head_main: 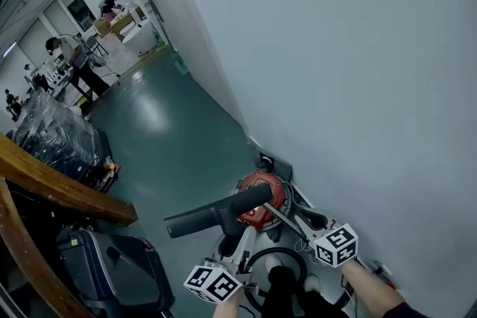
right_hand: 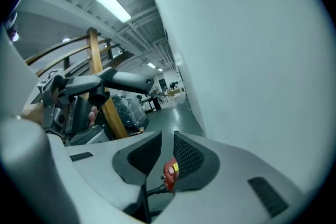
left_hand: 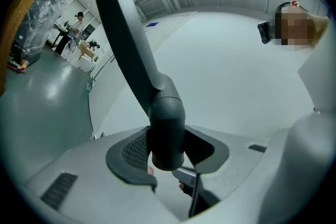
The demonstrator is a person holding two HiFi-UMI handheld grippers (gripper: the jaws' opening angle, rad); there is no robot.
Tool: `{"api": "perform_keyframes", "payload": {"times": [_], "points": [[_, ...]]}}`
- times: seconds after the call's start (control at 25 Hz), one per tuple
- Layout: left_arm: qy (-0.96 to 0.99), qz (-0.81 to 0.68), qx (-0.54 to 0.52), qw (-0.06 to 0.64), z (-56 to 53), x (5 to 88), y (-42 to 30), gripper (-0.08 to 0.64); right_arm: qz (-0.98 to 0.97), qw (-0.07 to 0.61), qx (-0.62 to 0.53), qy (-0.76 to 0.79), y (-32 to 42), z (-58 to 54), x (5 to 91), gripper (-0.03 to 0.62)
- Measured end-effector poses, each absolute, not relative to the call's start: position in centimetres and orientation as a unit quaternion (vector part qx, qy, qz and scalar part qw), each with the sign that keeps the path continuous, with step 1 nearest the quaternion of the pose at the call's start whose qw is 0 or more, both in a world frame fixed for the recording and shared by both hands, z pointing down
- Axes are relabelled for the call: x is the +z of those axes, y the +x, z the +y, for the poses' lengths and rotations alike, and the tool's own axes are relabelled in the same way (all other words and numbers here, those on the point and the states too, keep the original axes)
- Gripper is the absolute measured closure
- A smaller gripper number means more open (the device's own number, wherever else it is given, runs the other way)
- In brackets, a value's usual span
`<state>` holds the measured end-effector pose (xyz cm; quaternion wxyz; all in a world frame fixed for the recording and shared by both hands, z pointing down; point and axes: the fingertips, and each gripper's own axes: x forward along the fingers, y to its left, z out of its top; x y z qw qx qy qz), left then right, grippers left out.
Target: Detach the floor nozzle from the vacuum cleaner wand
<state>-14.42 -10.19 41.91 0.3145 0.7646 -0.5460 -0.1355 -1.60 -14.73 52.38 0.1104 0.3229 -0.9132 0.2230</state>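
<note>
The dark grey floor nozzle [head_main: 216, 214] hangs in the air above the red vacuum cleaner body [head_main: 262, 206], apart from any wand. My left gripper [left_hand: 167, 157] is shut on the nozzle's round neck [left_hand: 167, 128], and the flat head [left_hand: 126, 34] runs up to the left. In the right gripper view the nozzle [right_hand: 121, 80] shows at the left, held by the left gripper. My right gripper [right_hand: 161, 160] is empty, its jaws close together with a narrow gap. A red part with a cable [right_hand: 170, 173] shows through that gap, beyond the pads.
A white wall [head_main: 350, 71] runs along the right, close to the vacuum. The green floor [head_main: 171, 138] stretches away ahead. Wooden beams [head_main: 59, 190], a wrapped pallet [head_main: 56, 134] and a dark case [head_main: 112, 272] stand at the left. People work at the far back [head_main: 74, 59].
</note>
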Motion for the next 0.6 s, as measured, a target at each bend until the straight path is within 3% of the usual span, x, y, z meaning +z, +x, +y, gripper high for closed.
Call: {"api": "perform_keyframes", "payload": {"times": [0.6], "points": [[0.780, -0.557, -0.133, 0.251, -3.5, 31.1, -8.9, 0.382, -0.934, -0.013, 0.236, 0.267, 0.7, -7.1, 33.9, 0.574]]}}
